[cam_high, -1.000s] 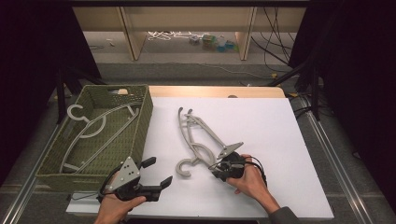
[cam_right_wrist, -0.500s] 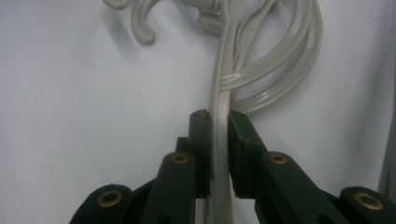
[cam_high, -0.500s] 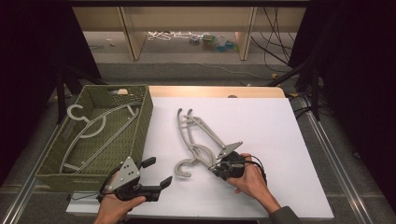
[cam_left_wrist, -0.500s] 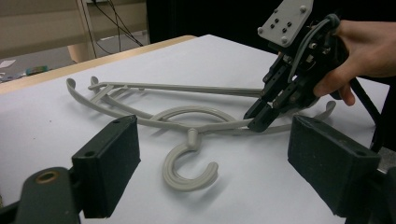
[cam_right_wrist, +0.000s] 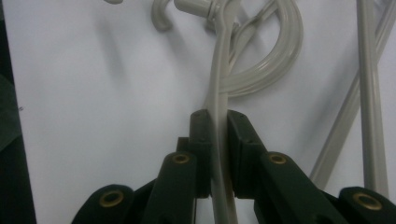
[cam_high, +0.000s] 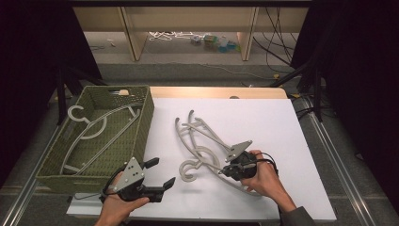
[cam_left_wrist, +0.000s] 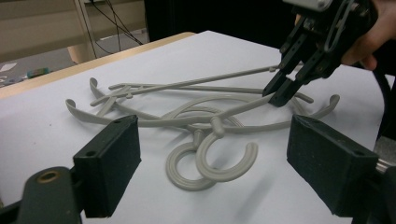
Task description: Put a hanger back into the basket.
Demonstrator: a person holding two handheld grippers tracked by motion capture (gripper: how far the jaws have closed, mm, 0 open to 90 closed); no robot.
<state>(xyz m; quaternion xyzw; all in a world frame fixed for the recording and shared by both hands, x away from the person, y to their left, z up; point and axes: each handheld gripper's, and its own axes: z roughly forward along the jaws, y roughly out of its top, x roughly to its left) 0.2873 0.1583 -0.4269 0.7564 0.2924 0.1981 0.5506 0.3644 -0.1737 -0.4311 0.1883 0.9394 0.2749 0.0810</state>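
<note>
2 grey hangers (cam_high: 202, 141) lie tangled near the middle of the white tabletop (cam_high: 282, 122) in the high view, their hooks curled toward the front edge, and 1 more hanger (cam_high: 94, 132) rests inside the green woven basket (cam_high: 146, 117) at the left edge. The right gripper (cam_high: 225, 170), near the front edge, has its jaws pressed onto the arm of 1 of the tangled hangers; they have just been closing on it. The left gripper (cam_high: 160, 174), by the front left corner just beside the basket, holds its jaws spread with nothing between them. In the left gripper view, the 2 black pads (cam_left_wrist: 112, 168) stand wide apart, framing the 2 hooks (cam_left_wrist: 210, 163) that overlap on the white surface, while the right gripper (cam_left_wrist: 280, 91) farther off pinches a thin grey arm raised a little off the top. In the right gripper view, both jaws clamp that arm (cam_right_wrist: 218, 140) from either side, and it runs up to a hook (cam_right_wrist: 187, 9) and a curved loop lying on the white top.
</note>
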